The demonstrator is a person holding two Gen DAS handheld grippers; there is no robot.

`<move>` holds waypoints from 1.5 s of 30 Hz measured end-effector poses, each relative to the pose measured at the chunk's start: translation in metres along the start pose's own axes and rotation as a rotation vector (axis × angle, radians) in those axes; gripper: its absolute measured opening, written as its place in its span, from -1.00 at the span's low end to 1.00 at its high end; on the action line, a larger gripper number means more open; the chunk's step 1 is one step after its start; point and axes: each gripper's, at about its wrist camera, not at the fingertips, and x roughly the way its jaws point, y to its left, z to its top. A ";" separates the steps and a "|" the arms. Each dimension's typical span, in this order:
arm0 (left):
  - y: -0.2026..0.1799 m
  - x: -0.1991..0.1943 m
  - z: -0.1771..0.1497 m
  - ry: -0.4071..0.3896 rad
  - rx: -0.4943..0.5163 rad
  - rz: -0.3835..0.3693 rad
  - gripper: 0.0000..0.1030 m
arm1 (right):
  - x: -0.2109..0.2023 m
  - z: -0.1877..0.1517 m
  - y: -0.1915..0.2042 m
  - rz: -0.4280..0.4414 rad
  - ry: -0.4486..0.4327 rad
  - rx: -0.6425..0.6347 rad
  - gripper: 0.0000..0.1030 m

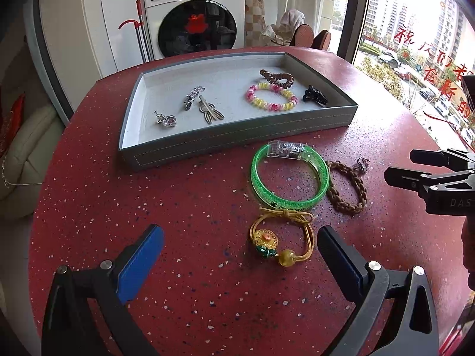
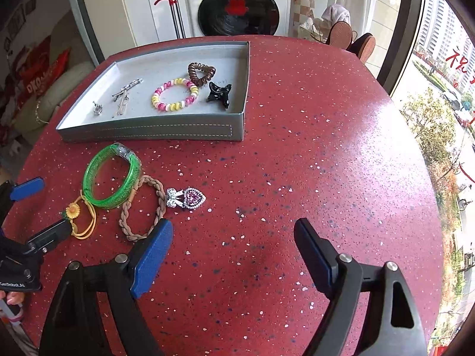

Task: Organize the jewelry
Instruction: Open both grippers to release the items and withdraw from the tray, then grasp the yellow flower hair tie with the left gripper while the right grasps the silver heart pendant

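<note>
A grey tray (image 1: 237,141) (image 2: 148,132) on the red table holds several hair pieces: silver clips (image 1: 194,98), a pink-yellow coil band (image 1: 271,96) (image 2: 174,94), a brown coil tie (image 1: 277,77) and a black claw clip (image 1: 315,95) (image 2: 220,93). In front of the tray lie a green bangle (image 1: 289,175) (image 2: 111,176), a yellow flower hair tie (image 1: 282,237) (image 2: 80,216), a brown braided band (image 1: 347,188) (image 2: 142,210) and a pink heart clip (image 2: 187,198). My left gripper (image 1: 240,246) is open just before the flower tie. My right gripper (image 2: 233,237) is open and empty.
A washing machine (image 1: 196,14) and a mop (image 1: 139,29) stand behind the table (image 2: 297,148). A window (image 1: 415,44) runs along the right. A cream sofa (image 1: 26,154) is at the left. The table's right half is bare red surface.
</note>
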 end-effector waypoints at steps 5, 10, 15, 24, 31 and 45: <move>-0.006 0.006 0.000 0.011 0.021 -0.007 1.00 | 0.014 0.001 0.011 -0.002 0.021 -0.068 0.47; -0.011 0.015 -0.001 0.033 0.034 -0.002 0.96 | 0.022 0.006 0.026 0.008 0.011 -0.120 0.37; -0.013 0.021 -0.001 0.039 0.032 -0.009 0.96 | 0.025 0.013 0.036 0.030 0.001 -0.151 0.14; -0.015 0.018 0.000 0.027 0.036 -0.031 0.48 | 0.022 0.012 0.041 0.035 -0.005 -0.147 -0.34; -0.012 0.014 -0.001 0.024 0.029 -0.045 -0.31 | 0.017 0.008 0.036 0.035 -0.014 -0.092 -0.35; 0.015 -0.002 -0.005 0.011 -0.058 -0.144 -0.52 | -0.009 0.006 0.025 0.099 -0.050 0.028 -0.35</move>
